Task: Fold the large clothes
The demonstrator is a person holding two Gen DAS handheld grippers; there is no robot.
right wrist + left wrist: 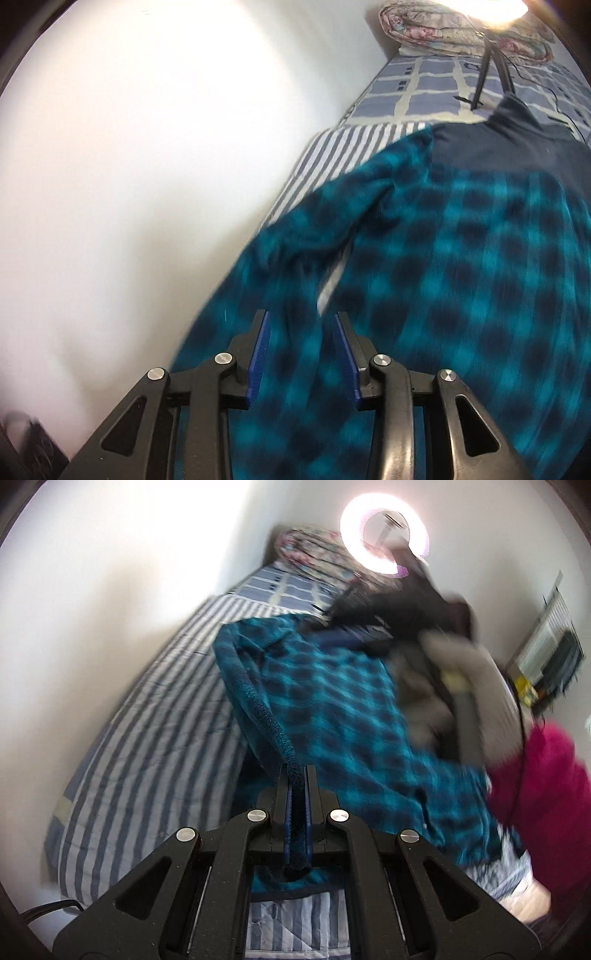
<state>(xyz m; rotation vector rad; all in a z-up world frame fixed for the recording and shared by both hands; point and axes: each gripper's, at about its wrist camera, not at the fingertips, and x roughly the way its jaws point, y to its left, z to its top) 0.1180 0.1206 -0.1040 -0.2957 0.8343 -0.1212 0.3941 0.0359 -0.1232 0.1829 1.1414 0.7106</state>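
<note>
A large teal and dark blue plaid fleece garment (pixel 332 701) lies spread on a striped bed (pixel 147 709). My left gripper (pixel 297 771) is shut on the garment's dark ribbed hem edge (pixel 266 723) and holds it lifted above the bed. In the right wrist view the same plaid garment (pixel 461 277) fills the lower right, with a plain dark navy part (pixel 498 147) at its far end. My right gripper (pixel 301 325) is open just above the fleece, with nothing between its blue pads (pixel 260 350). The view is motion-blurred.
A white wall (pixel 129 184) runs along the bed's left side. A floral rolled quilt (pixel 310 550) and a ring light (pixel 384 539) on a black stand are at the bed's far end. Grey and dark clothes (pixel 443 686) and a magenta garment (pixel 546 794) lie to the right.
</note>
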